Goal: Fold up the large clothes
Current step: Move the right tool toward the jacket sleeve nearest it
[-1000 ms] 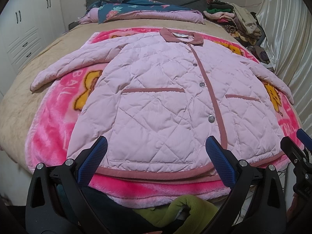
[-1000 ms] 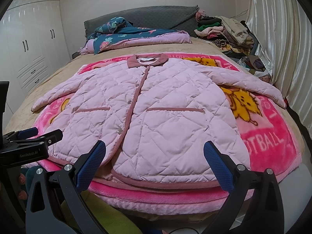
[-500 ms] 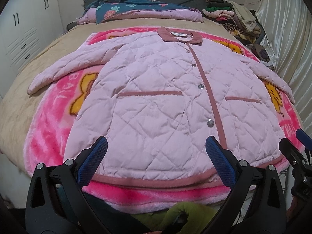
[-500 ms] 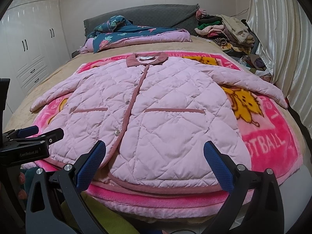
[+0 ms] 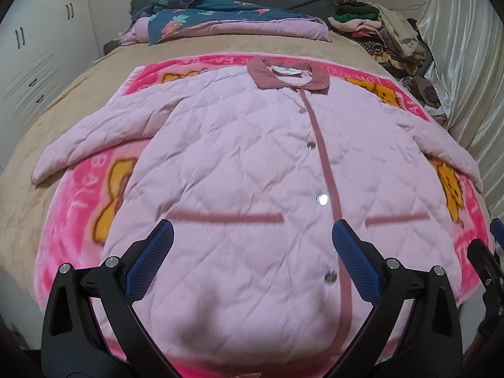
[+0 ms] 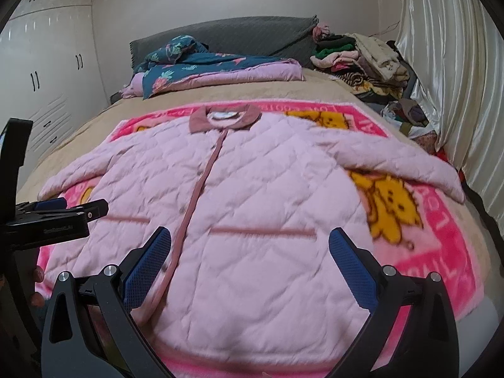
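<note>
Both grippers had moved forward over the jacket's lower part since a second before. The left gripper and right gripper were wide open, holding nothing. The jacket lay flat, unfolded, on the pink blanket, so folding had not started.

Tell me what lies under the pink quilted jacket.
The pink quilted jacket lies spread flat on a bright pink blanket with yellow cartoon figures, over a tan bedcover. The blanket's middle is covered by the jacket, so its print there cannot be seen.
</note>
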A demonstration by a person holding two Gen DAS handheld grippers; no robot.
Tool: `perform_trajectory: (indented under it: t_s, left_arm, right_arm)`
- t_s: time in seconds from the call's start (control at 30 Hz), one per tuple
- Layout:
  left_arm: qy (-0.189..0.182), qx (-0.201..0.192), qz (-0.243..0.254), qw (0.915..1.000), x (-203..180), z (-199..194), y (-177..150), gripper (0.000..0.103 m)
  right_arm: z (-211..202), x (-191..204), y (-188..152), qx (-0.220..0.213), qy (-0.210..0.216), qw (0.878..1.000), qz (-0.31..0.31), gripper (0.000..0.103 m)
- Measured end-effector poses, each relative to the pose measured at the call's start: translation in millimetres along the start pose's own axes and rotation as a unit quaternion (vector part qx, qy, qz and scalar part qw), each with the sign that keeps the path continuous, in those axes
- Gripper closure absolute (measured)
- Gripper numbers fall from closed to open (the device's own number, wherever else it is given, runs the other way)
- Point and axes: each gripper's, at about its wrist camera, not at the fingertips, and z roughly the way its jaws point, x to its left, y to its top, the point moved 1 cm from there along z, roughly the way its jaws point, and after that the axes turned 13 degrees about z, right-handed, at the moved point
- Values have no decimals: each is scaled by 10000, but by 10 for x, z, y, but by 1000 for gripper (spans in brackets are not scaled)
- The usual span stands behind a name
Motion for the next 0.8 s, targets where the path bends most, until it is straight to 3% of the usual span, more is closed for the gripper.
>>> perform_trajectory:
  t_s: [0.4,0.8]
  left_arm:
    - [179,42,107,9998,-127,423,886,9]
    - [-150,47,182,9997,-409,783,1580,9]
  right_arm:
    - [531,-415,753,46,-223,9989,403,4]
    - [1092,-1170,1494,76,-569,9903,1268,4]
